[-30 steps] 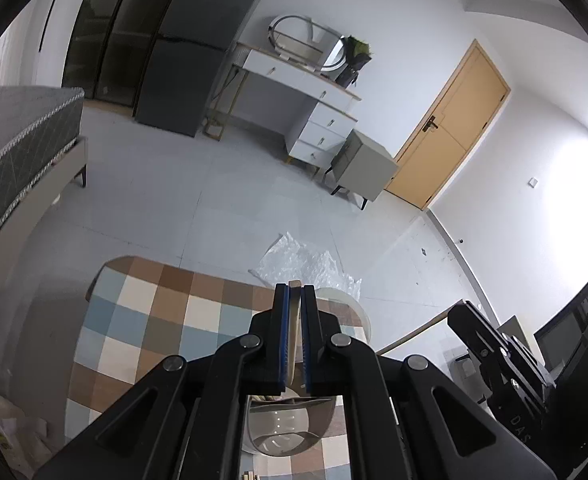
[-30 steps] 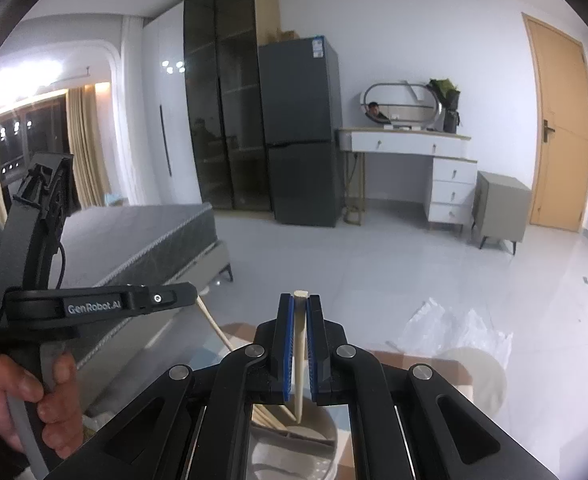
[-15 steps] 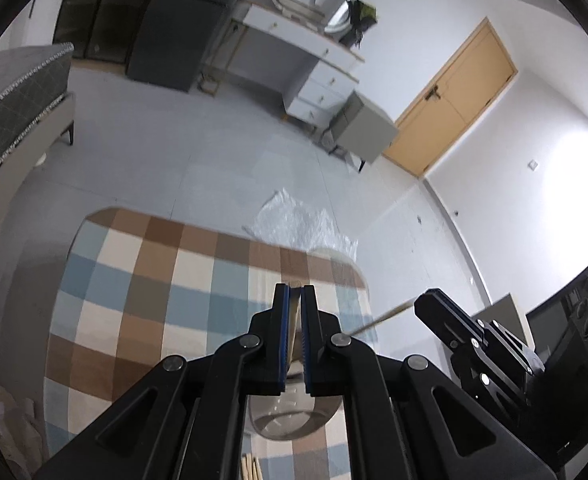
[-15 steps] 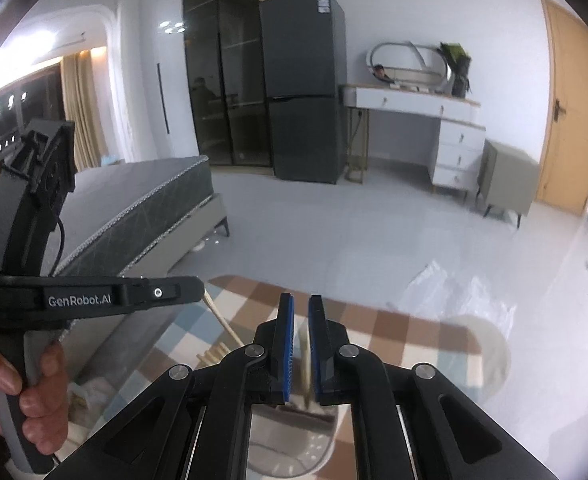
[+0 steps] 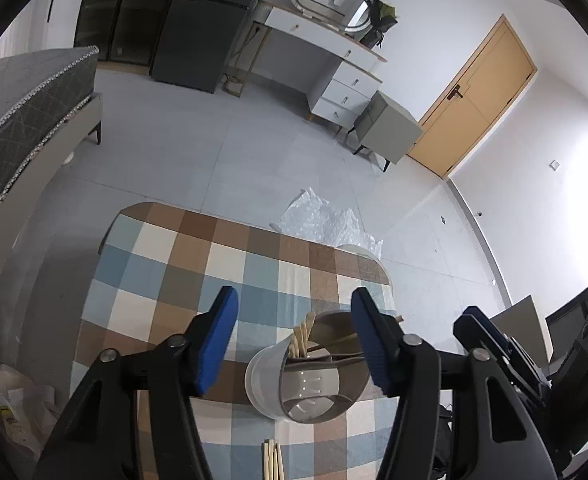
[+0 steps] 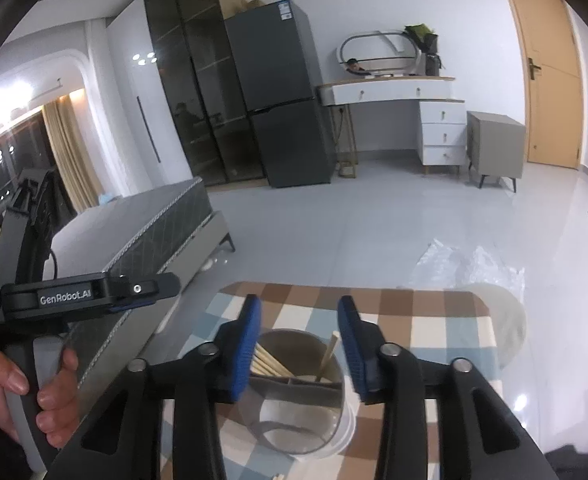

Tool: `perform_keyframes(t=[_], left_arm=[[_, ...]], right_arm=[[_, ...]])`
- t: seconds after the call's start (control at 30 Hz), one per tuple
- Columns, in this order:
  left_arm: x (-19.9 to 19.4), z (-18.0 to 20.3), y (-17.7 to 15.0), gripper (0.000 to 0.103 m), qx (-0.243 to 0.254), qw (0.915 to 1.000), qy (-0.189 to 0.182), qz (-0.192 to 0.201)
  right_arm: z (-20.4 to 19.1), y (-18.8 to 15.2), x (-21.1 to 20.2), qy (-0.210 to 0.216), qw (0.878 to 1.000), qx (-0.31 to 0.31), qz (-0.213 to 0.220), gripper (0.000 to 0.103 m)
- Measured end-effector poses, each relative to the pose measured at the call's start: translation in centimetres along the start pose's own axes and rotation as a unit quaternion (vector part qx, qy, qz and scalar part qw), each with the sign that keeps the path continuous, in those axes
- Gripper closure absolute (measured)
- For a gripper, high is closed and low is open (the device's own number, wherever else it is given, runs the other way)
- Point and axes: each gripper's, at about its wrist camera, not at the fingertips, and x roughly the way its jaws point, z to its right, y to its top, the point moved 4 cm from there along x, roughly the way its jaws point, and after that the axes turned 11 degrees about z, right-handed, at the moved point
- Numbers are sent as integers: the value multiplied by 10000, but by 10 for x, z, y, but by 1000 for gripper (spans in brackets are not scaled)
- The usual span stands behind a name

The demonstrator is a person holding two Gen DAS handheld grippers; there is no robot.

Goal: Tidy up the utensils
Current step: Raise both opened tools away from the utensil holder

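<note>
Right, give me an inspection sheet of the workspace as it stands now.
Surface: table under a checked cloth, brown, blue and cream.
Job's things: grey holder standing on the cloth, chopsticks leaning inside it; more chopsticks lying loose at the near edge.
Clutter: white bag on the floor left of the table; bubble wrap on the floor beyond it.
Grippers: left gripper and right gripper both above the holder, jaws opening, nothing between the pads.
Cables: one black lead behind the left gripper's handle.
Surroundings: bed, fridge, dresser, door.
</note>
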Motion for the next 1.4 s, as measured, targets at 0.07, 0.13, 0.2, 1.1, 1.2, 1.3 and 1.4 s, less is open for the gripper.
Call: perform_keyframes(t=[0.07, 0.13, 0.2, 1.1, 1.2, 1.3, 1.4], left_arm=[[-6, 0, -2, 45, 91, 9999, 118, 58], [-12, 0, -5, 43, 148, 9996, 200, 100], [-20, 0, -8, 37, 204, 9993, 277, 117], [-95, 14, -59, 18, 1001, 9845, 965, 1074], [-98, 15, -65, 18, 1055, 9832, 965, 1134], [-103, 15, -73, 18, 1170, 9794, 1038, 1274], [-106, 14, -80, 18, 1272, 9774, 1038, 1328]], right_arm=[[-1, 2, -9, -15, 10000, 51, 66, 54], [-2, 2, -17, -50, 9999, 111, 114, 47], [-2, 2, -25, -86, 9997, 150, 164, 41], [-28, -53, -121, -490, 9937, 94, 1005, 13], [-27, -63, -127, -540, 9927, 183, 1059, 10], [-27, -72, -132, -589, 9918, 255, 1107, 8], [-27, -82, -135, -613, 9919, 287, 1071, 6]])
